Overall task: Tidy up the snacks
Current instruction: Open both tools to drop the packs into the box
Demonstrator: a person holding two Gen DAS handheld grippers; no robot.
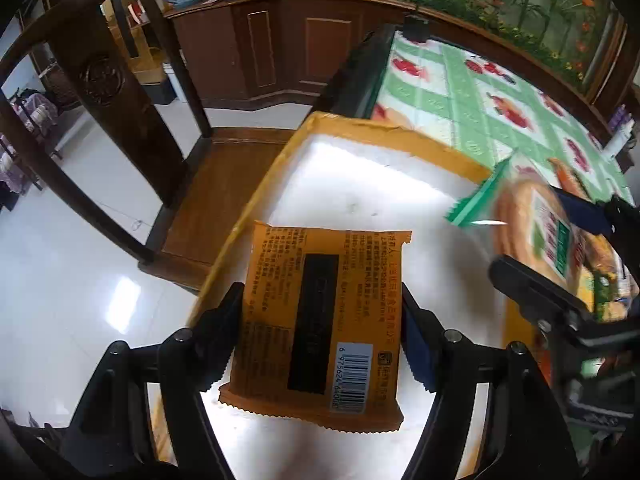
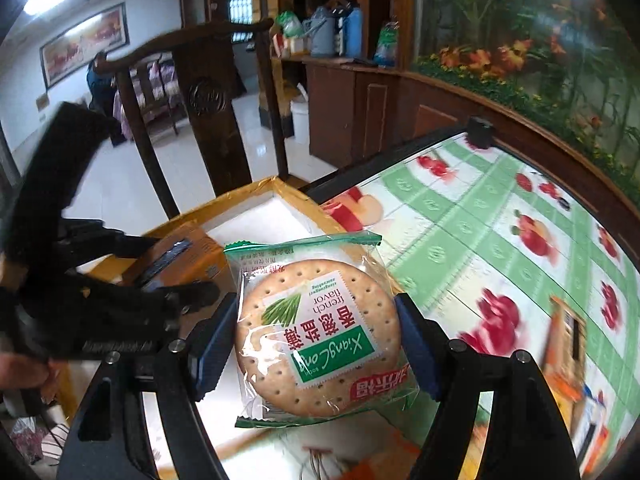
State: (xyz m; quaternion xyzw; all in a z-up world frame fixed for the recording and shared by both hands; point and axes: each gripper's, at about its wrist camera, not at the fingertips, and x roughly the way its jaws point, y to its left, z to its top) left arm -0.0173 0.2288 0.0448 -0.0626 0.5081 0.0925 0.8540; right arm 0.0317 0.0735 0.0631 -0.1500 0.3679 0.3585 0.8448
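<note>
Left wrist view alone shows barcode on orange snack packet (image 1: 320,320), clamped between left gripper (image 1: 320,344) fingers above white-lined cardboard box (image 1: 256,196). Right wrist view alone shows readable "french flavor" label on round cracker packet (image 2: 316,340), pinched by right gripper (image 2: 316,344) over box edge beside fruit-print tablecloth (image 2: 480,240). Count: two packets held, one box, one wooden chair (image 2: 204,120).

Cracker packet (image 1: 556,236) blurred in left view; right table edge (image 2: 576,380) smeared.

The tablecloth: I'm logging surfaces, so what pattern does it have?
The tablecloth is a green-and-white check with red fruit pictures, clearest in the right wrist view.
</note>
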